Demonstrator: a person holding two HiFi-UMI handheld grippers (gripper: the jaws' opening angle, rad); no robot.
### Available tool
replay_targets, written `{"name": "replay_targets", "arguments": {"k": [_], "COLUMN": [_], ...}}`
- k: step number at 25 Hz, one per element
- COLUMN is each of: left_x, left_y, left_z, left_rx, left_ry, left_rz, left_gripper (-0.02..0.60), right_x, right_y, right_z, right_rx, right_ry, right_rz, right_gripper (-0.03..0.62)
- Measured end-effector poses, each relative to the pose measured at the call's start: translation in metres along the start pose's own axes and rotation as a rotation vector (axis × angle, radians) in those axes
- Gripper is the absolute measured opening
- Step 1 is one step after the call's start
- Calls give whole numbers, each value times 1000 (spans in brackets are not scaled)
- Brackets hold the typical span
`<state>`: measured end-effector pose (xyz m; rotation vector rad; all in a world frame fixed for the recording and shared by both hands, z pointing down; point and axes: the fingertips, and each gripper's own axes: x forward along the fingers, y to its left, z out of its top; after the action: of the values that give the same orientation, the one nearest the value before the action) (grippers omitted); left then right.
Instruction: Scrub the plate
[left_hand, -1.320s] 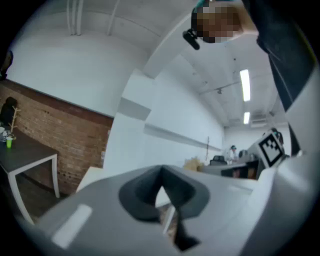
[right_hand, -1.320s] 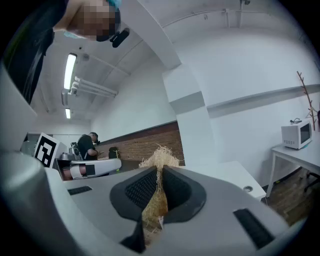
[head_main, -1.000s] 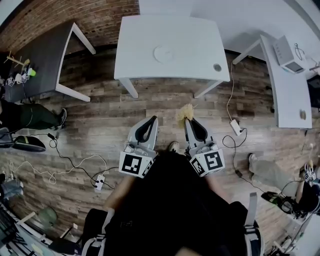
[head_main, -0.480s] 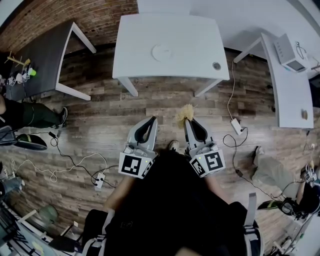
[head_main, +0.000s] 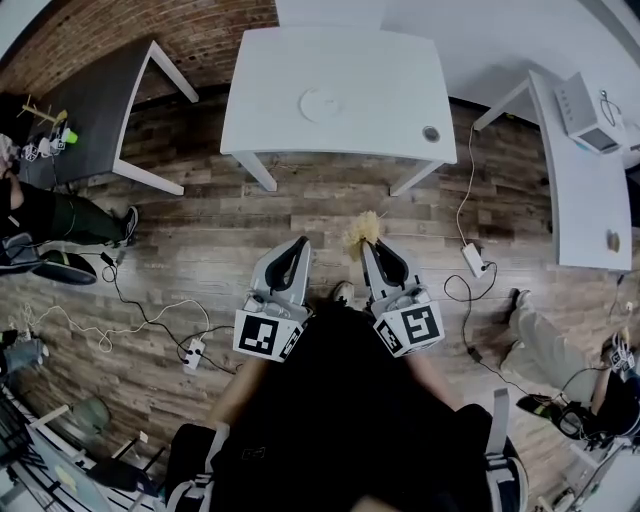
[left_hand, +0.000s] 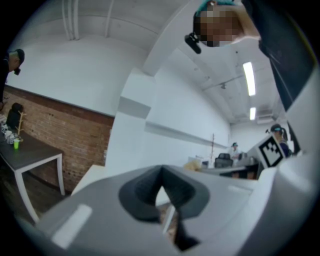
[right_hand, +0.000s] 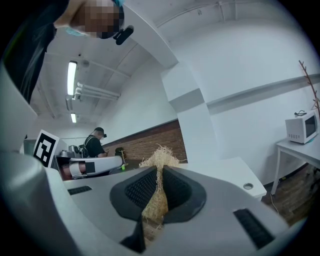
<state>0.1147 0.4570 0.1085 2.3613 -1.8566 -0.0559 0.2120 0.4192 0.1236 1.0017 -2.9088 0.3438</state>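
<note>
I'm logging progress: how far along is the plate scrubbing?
Done: the right tool is shut on a straw-coloured scrubber. In hand: nothing touches the plate; both tools hang over the floor, short of the white table, the left tool shut and empty. Left: reaching the plate and all the scrubbing.

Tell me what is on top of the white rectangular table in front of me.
A round white plate lies near the middle of the white rectangular table; a small grey ring sits by its near right corner. Nothing hides the tabletop.
</note>
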Motion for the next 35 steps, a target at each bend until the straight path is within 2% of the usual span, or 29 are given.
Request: {"name": "replay_targets", "arguments": {"k": [7, 13, 19, 27, 35], "left_x": [4, 22, 47, 94, 127], "left_y": [-19, -10, 14, 67, 118], "left_z": [-8, -11, -5, 9, 21], "left_rx": [7, -7, -3, 7, -17], "left_ry": [14, 18, 6, 7, 8], "left_rz": [25, 27, -12, -53, -93], "left_gripper": [3, 3, 3, 3, 3], "right_x": [-7, 6, 37, 97, 157], "right_y": [-12, -25, -29, -47, -52], "right_z": [-3, -2, 6, 18, 29], "right_rx": [2, 17, 9, -3, -2], "right_ry": [6, 6, 3, 6, 15], "right_rz": [46, 36, 12, -21, -61], "right_gripper": [32, 32, 32, 32, 32]}}
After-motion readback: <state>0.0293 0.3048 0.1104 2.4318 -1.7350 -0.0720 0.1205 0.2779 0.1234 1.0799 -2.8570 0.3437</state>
